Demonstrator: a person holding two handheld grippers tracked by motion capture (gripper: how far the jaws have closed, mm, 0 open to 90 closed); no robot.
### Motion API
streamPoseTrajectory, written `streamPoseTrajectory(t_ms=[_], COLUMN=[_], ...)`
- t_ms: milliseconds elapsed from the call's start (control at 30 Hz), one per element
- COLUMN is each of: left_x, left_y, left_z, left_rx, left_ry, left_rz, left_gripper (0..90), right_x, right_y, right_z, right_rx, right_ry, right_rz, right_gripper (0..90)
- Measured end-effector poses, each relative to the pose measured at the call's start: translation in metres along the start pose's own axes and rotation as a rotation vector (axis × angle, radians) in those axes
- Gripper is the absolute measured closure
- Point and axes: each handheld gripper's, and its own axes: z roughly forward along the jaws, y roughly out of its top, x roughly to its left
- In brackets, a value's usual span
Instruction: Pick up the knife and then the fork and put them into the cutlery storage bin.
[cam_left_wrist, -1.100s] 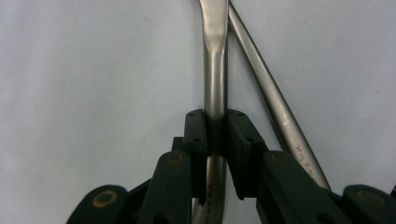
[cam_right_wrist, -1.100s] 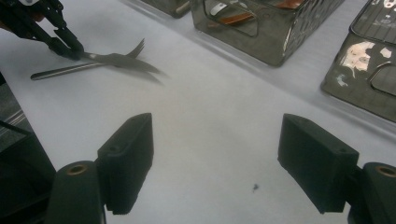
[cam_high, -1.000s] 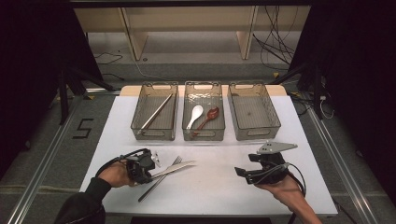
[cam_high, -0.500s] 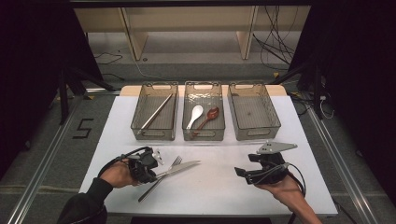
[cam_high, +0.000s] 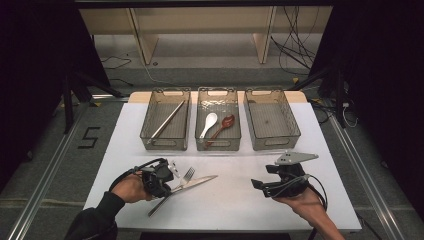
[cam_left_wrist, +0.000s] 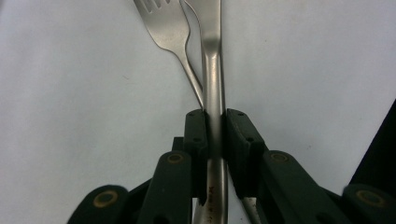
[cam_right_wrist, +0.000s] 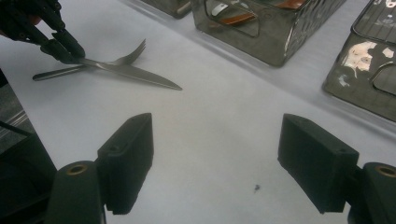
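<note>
Already pinched, the knife (cam_high: 192, 183) lay on the white table (cam_high: 320, 150) near its front left, its handle clamped between the jaws of our left hand-held gripper (cam_high: 165, 181), which showed at close range (cam_left_wrist: 215, 140) with both pads pressed against the steel. We saw the knife's long axis run straight out from that gripper, blade tip aimed toward the table's middle and slightly away from us, in line with the jaws themselves. A fork (cam_high: 186, 176) lay just beside it, its neck crossing under or against the knife's near the pads (cam_left_wrist: 195, 130); we could not tell whether the two touched. Our right hand-held gripper (cam_high: 260, 186) hovered well apart on the right side, jaws spread wide and holding nothing, with the knife (cam_right_wrist: 135, 74) far off to its left. Three bins stood across the back: the left bin (cam_high: 150, 120) with chopsticks (cam_high: 167, 120), the middle bin (cam_high: 201, 120) with spoons (cam_high: 216, 126), the right bin (cam_high: 295, 125) bare. We judged the left hand plainly nearer, and any lift would need the fork left behind.
</note>
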Motion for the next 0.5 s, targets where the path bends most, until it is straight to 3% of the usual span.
streamPoseTrajectory(t_ms=[367,500], left_x=[-0.005,-0.012], left_y=[0.005,0.011], left_z=[-0.012,-0.017], left_rx=[-0.047,-0.074], left_ry=[-0.015,-0.020], left_rz=[-0.008,0.000], left_gripper=[78.6,78.6], right_x=[0.001,0.008], right_y=[0.000,0.002], right_z=[0.000,0.001], right_rx=[-0.007,-0.022], right_ry=[0.006,0.022], right_rz=[-0.006,-0.035], right_gripper=[27.6,27.5])
